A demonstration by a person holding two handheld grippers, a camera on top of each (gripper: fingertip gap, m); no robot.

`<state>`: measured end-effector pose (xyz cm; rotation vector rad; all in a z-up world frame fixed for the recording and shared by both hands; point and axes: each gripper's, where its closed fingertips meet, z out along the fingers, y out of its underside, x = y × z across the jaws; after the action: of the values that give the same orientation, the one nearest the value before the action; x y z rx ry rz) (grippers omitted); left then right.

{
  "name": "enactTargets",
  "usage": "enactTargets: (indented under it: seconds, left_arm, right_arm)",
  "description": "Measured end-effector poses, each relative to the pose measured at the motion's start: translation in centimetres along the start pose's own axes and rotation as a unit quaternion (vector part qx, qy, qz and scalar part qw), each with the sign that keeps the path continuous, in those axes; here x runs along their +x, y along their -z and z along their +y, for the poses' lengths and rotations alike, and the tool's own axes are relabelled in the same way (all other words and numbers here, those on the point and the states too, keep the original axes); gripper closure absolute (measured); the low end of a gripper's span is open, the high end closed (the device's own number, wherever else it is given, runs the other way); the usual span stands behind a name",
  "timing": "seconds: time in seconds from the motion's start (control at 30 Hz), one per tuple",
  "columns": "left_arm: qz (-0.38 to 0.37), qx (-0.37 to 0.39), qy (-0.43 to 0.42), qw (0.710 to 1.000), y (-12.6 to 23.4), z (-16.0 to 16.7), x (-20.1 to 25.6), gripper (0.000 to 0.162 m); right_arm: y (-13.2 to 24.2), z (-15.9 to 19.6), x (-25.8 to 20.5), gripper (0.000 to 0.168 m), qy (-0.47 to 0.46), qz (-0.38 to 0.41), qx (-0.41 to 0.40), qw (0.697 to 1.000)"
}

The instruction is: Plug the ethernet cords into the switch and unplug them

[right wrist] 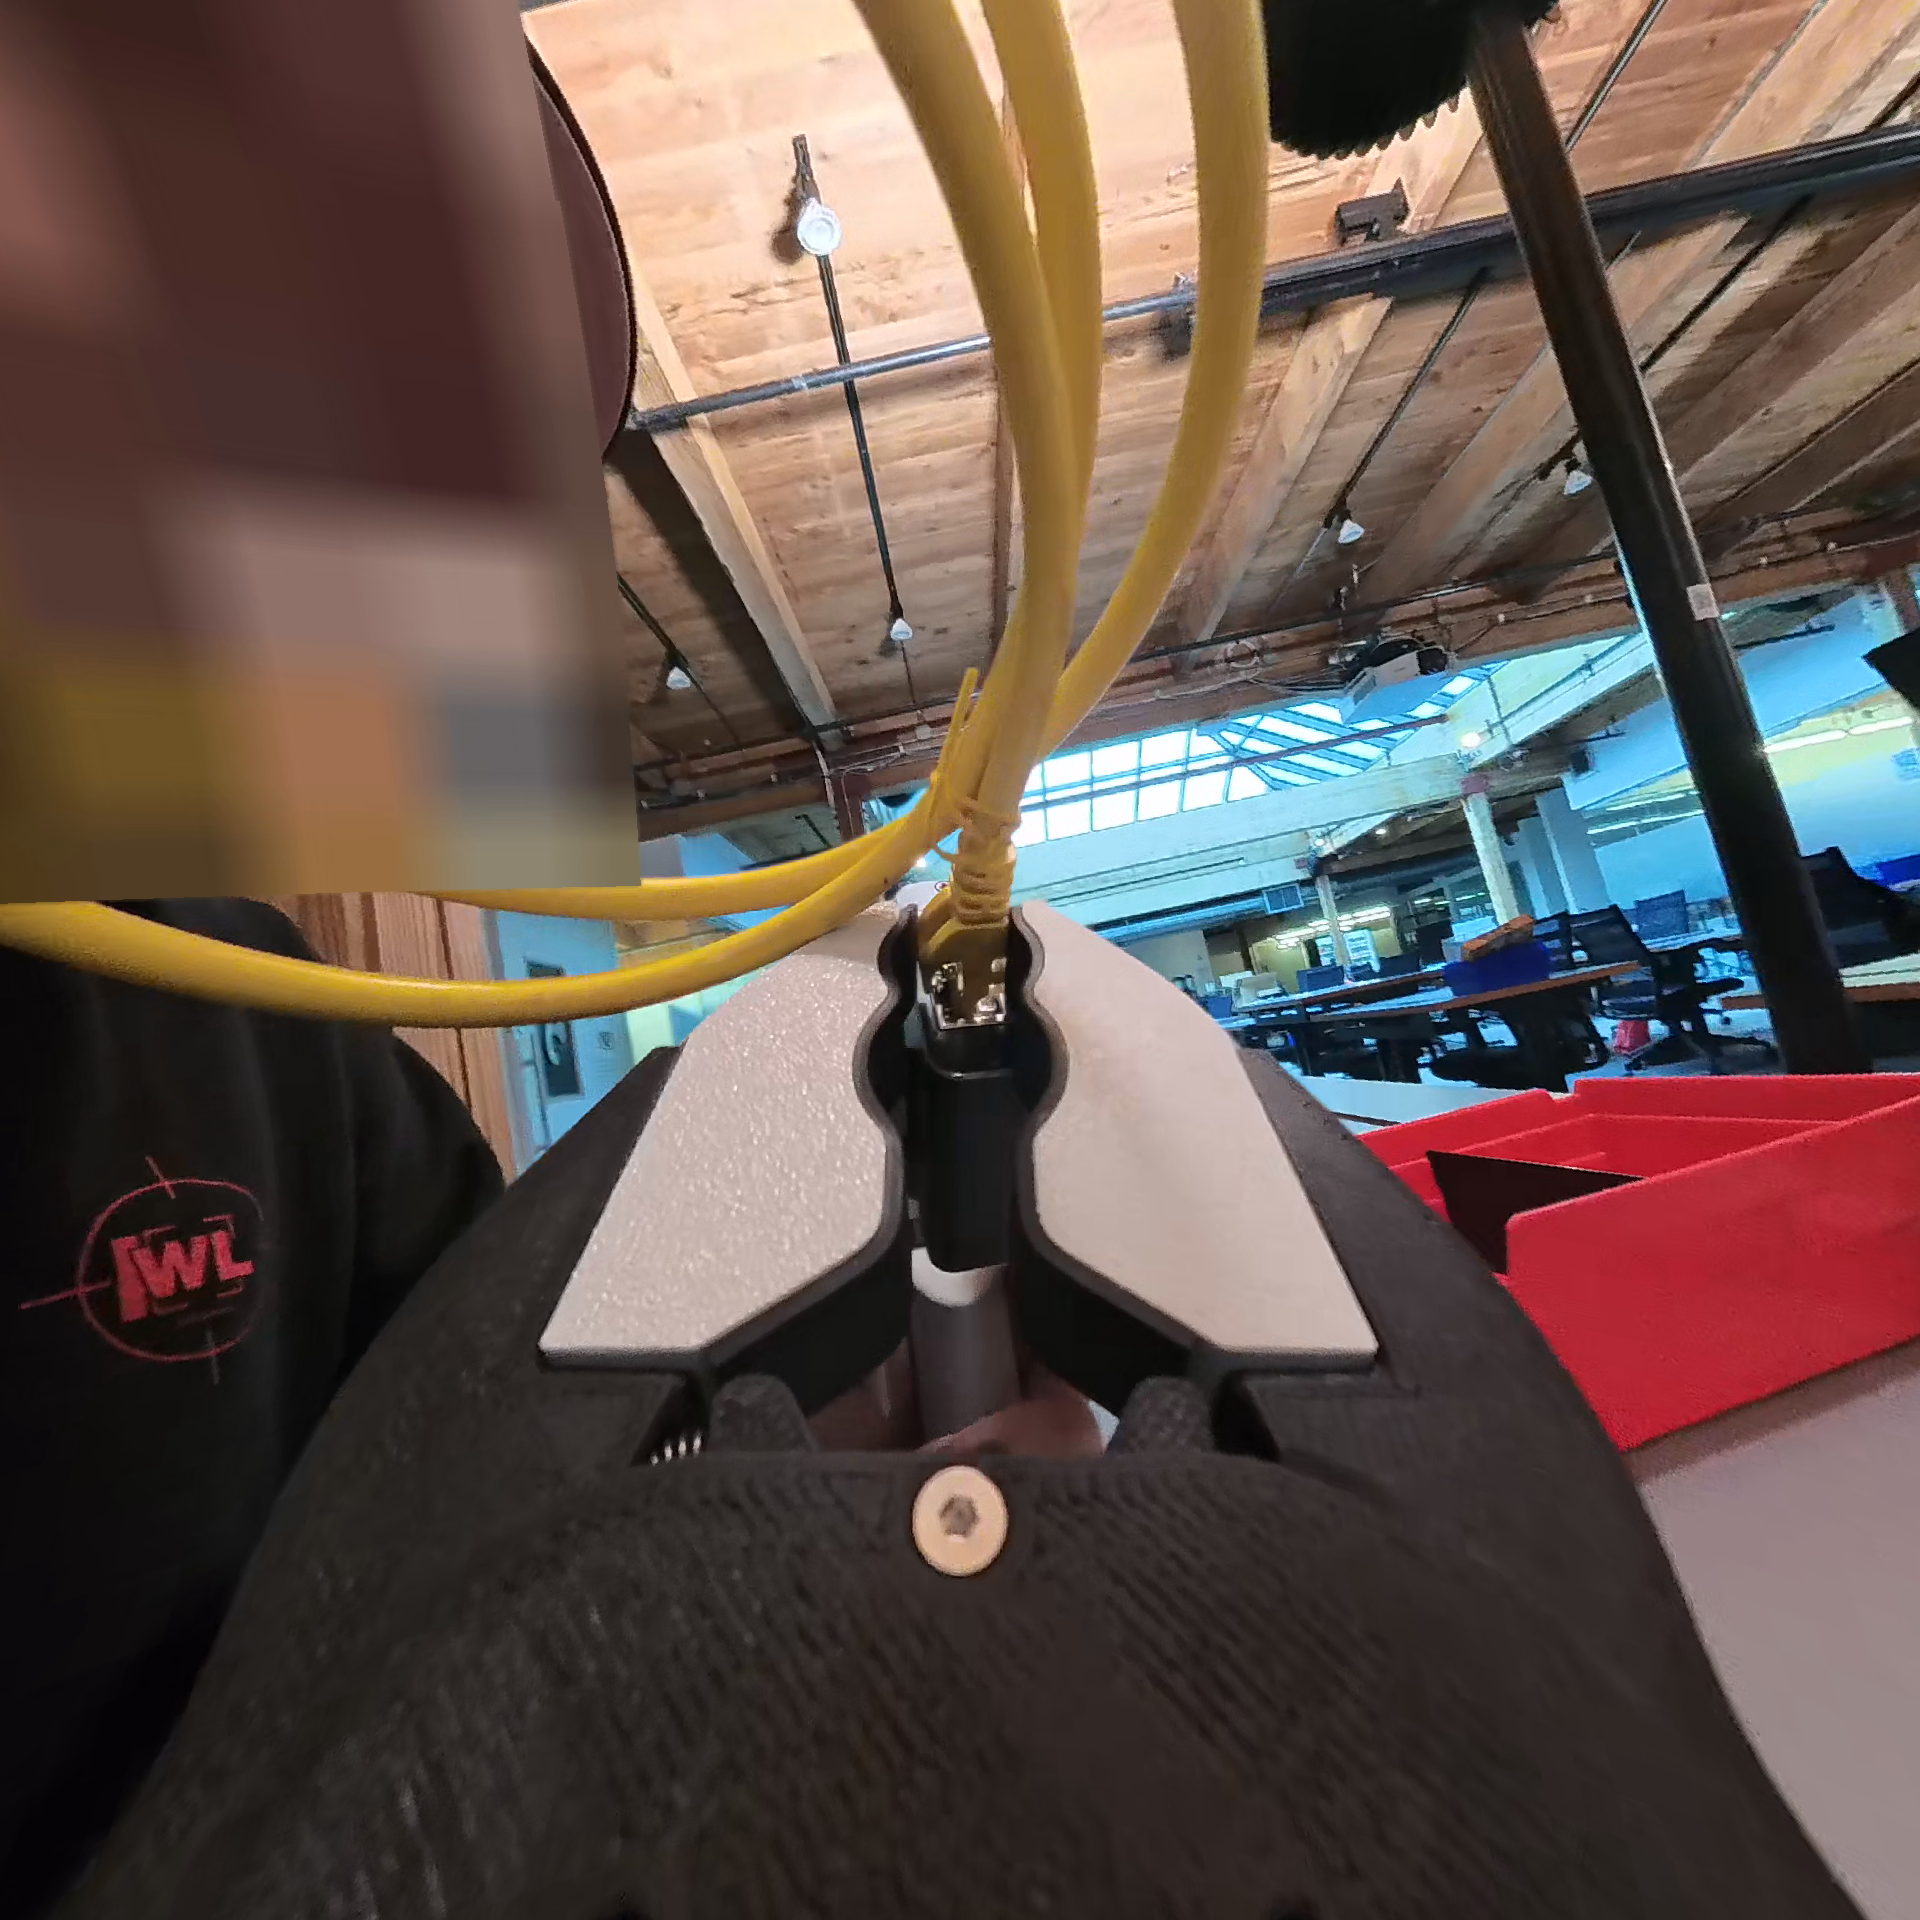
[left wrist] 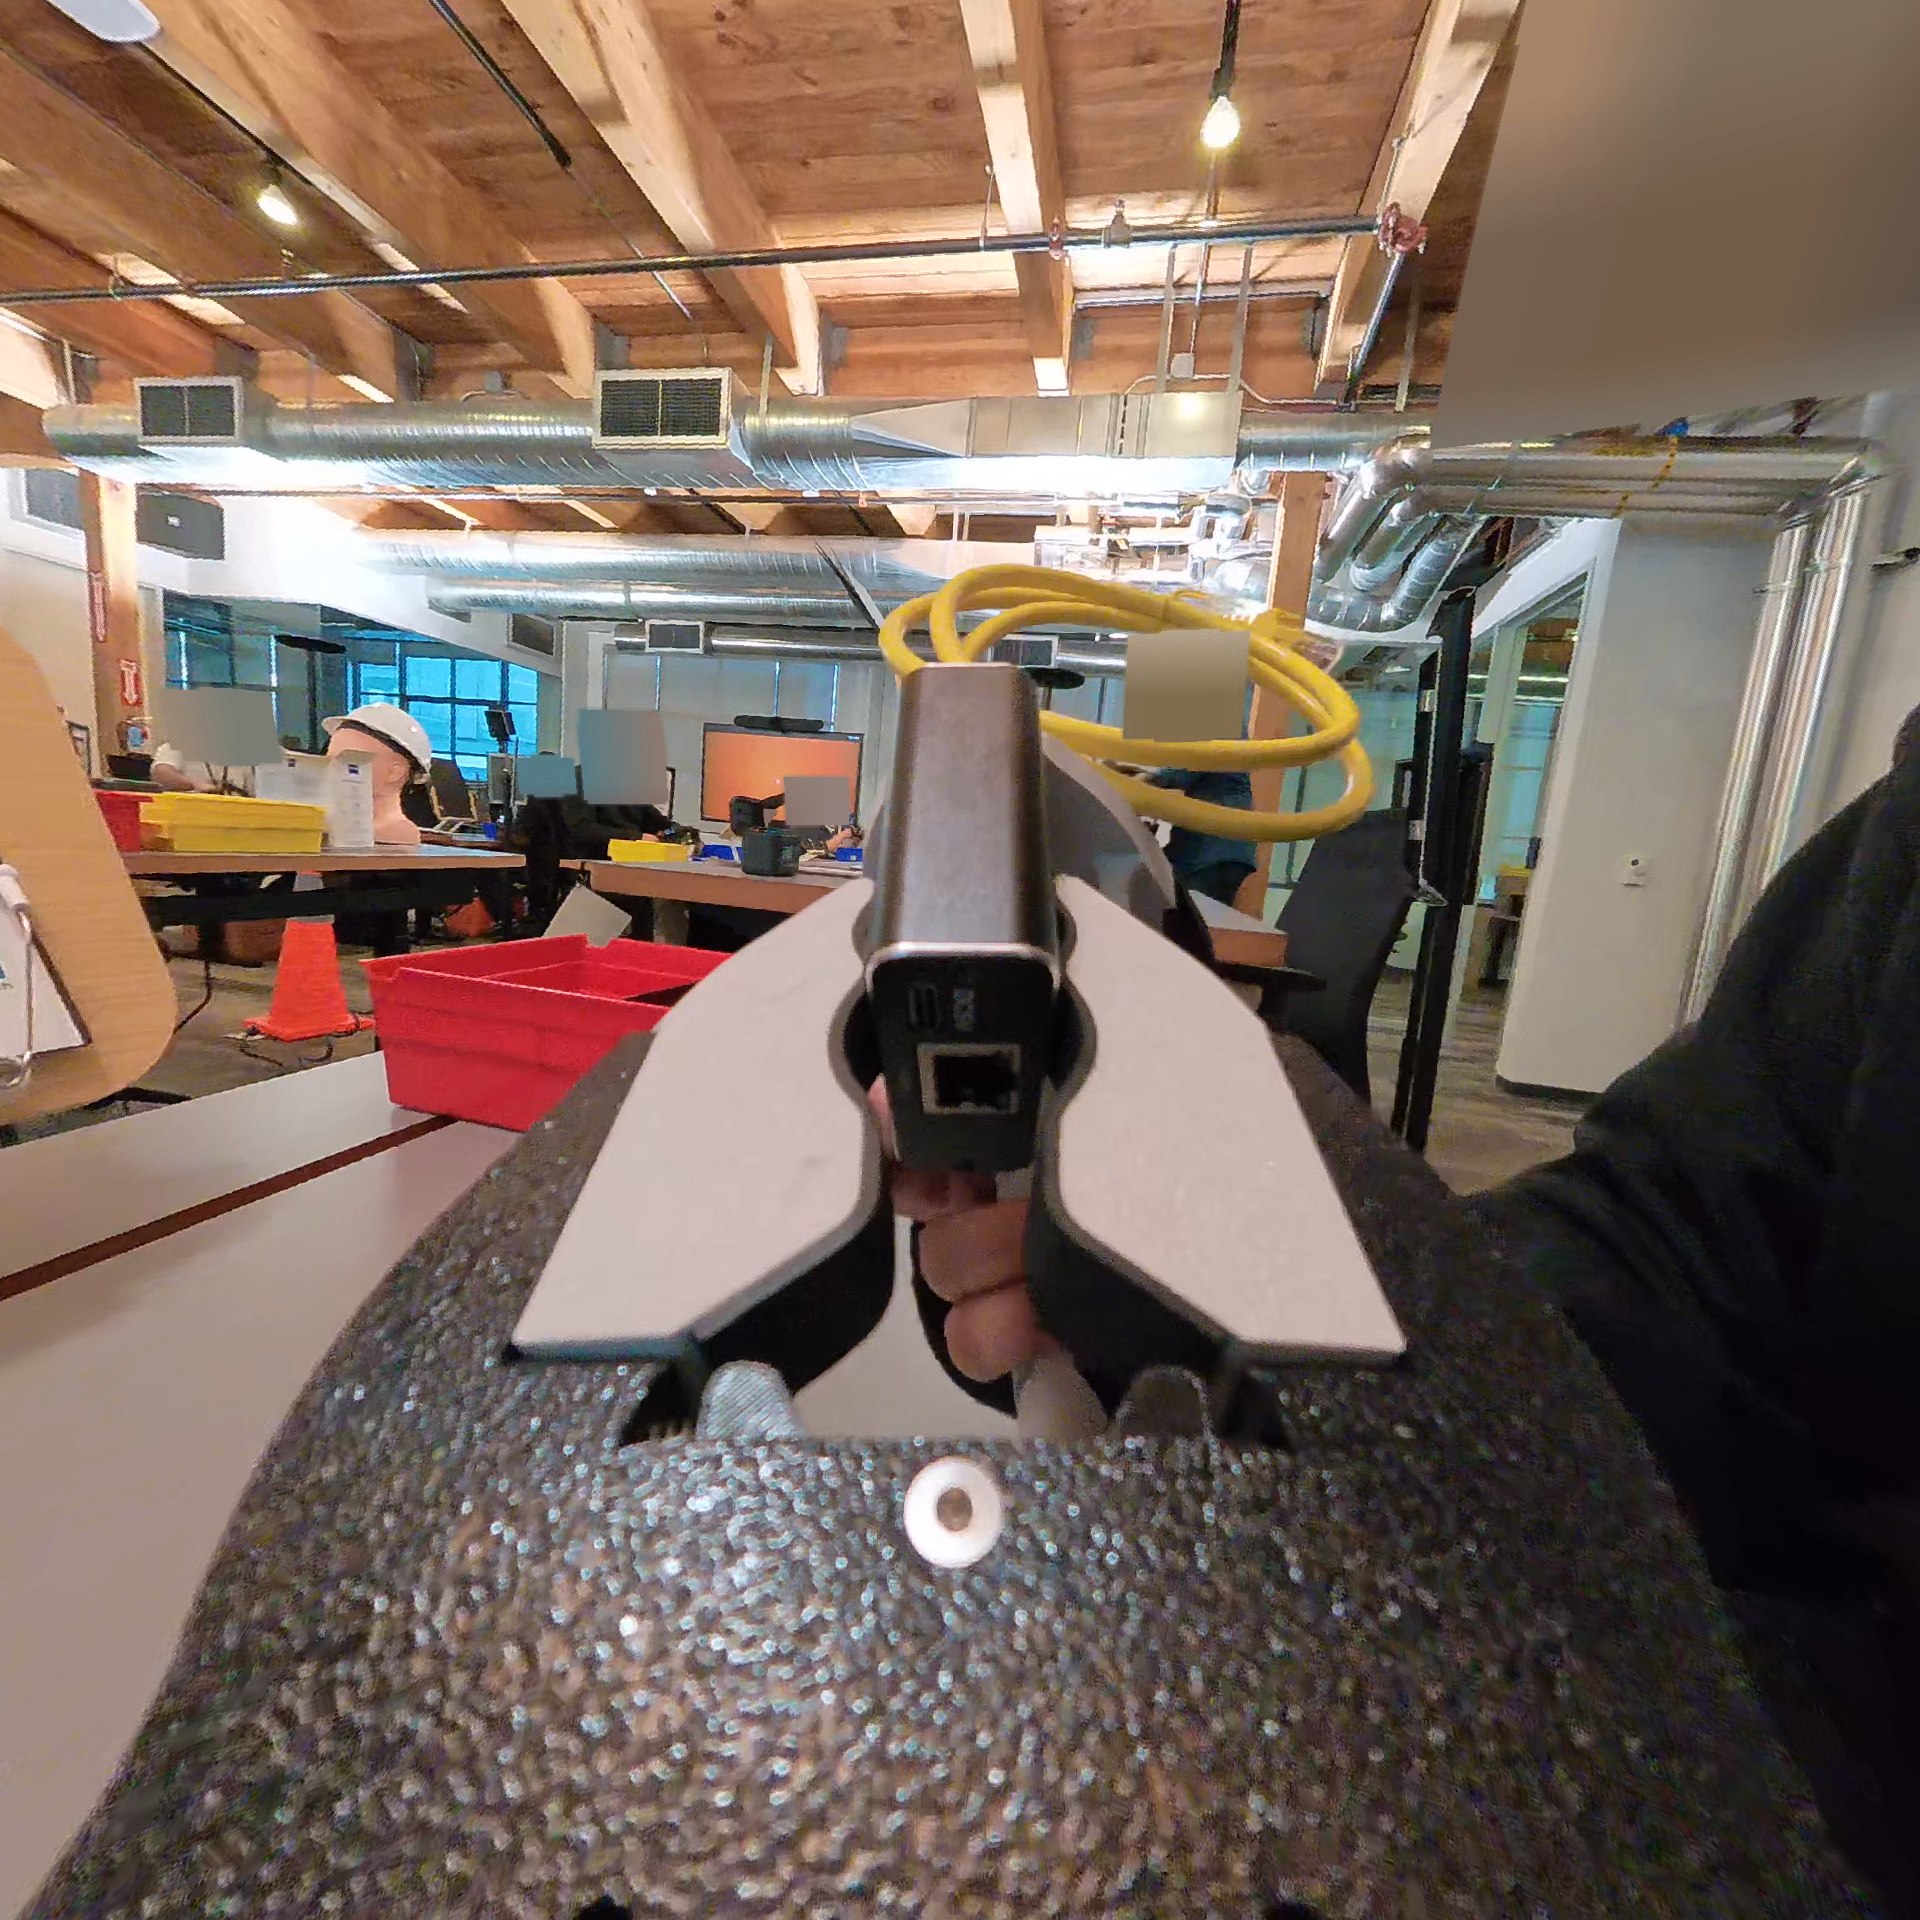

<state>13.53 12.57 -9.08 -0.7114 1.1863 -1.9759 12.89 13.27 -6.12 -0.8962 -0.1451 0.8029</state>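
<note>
Your left tongs [left wrist: 961, 1049] clamp dark metal box-shaped switch [left wrist: 961, 894]; your right tongs [right wrist: 961, 997] clamp same switch, coiled yellow ethernet cord [right wrist: 977, 883] plugged into its top port.

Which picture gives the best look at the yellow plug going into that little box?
The right wrist view: the yellow plug sits close up, between the right gripper fingers, at the dark box. The left wrist view shows only the cable's loops behind the box, plug end hidden.
</note>
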Motion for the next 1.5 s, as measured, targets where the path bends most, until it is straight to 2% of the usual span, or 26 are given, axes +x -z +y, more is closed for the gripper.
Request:
enactTargets:
  seconds: [0.17, 0.33, 0.67, 0.87, 0.97, 1.17, 1.37, 1.5]
  left_arm:
    - [0.001, -0.007, -0.032, 0.999, -0.1, 0.1, 0.4, 0.136]
    - [0.015, -0.012, -0.074, 0.997, -0.4, -0.3, 1.5, 0.136]
    - [0.056, 0.006, -0.079, 0.995, -0.8, -0.7, 3.5, 0.135]
    - [0.062, 0.015, -0.079, 0.995, -0.8, -1.0, 3.8, 0.135]
    - [0.049, 0.017, -0.051, 0.997, -0.8, -1.0, 3.3, 0.135]
    - [-0.006, -0.009, 0.062, 0.998, -1.0, 0.7, 0.9, 0.136]
    - [-0.062, -0.014, 0.202, 0.977, -0.6, 3.5, -1.6, 0.136]
    - [-0.087, -0.015, 0.243, 0.966, -0.1, 5.0, -2.9, 0.135]
  right_arm:
    - [0.2, -0.2, -0.6, 0.152, -0.003, -0.030, 0.012, 0.999]
    - [0.3, -0.6, -2.0, 0.153, 0.040, -0.066, 0.013, 0.997]
    - [-0.5, -0.6, -4.4, 0.153, 0.126, -0.095, -0.093, 0.983]
    - [-0.9, -0.6, -4.7, 0.153, 0.126, -0.092, -0.111, 0.982]
    - [-0.9, -0.7, -4.0, 0.153, 0.103, -0.074, -0.109, 0.986]
    - [0.4, -0.4, -0.6, 0.153, 0.021, -0.024, -0.076, 0.997]
    - [2.2, 1.2, 3.3, 0.153, -0.034, 0.038, -0.072, 0.996]
    - [3.2, 2.3, 5.0, 0.153, -0.062, 0.067, -0.072, 0.993]
